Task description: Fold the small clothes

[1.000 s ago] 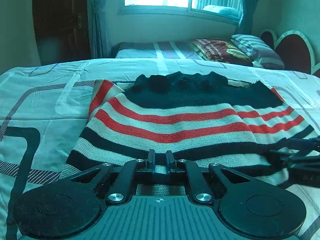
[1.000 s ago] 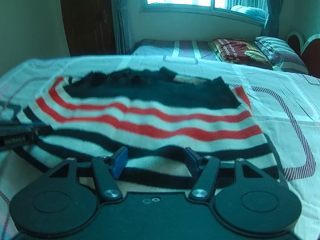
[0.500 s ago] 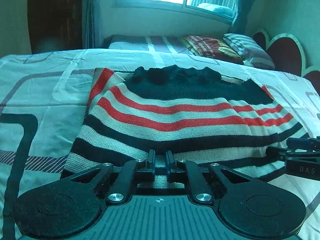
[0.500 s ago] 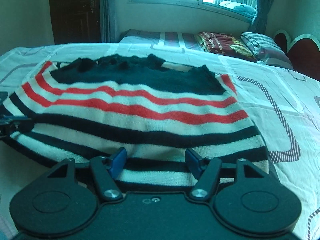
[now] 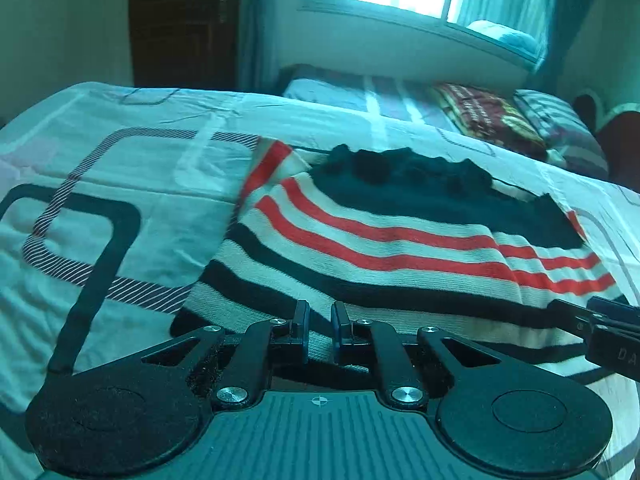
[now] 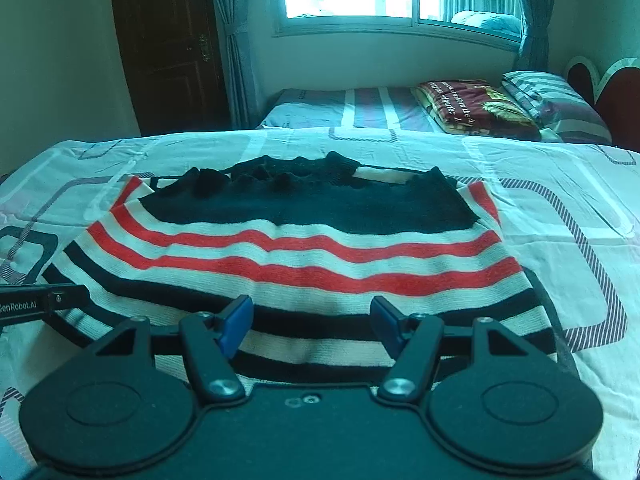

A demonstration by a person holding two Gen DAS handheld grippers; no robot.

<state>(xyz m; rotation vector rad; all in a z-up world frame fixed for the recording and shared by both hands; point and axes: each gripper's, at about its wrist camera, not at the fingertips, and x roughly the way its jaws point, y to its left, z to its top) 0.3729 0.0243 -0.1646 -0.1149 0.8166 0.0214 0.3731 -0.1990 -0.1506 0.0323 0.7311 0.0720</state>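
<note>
Left tongs (image 5: 320, 330) pinch the sweater's (image 6: 304, 248) near hem; right tongs (image 6: 311, 322) spread above it.

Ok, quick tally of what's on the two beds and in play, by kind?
Striped knit garments: 1, the sweater on the near bed
Grippers: 2, left gripper shut on the sweater's hem, right gripper open over it
Folded blankets: 1, blanket on the far bed
Pillows: 1, pillow beside it
Total: 5

The sweater (image 6: 304, 264) near hem lies hidden under both tool bodies — grip there unseen.
</note>
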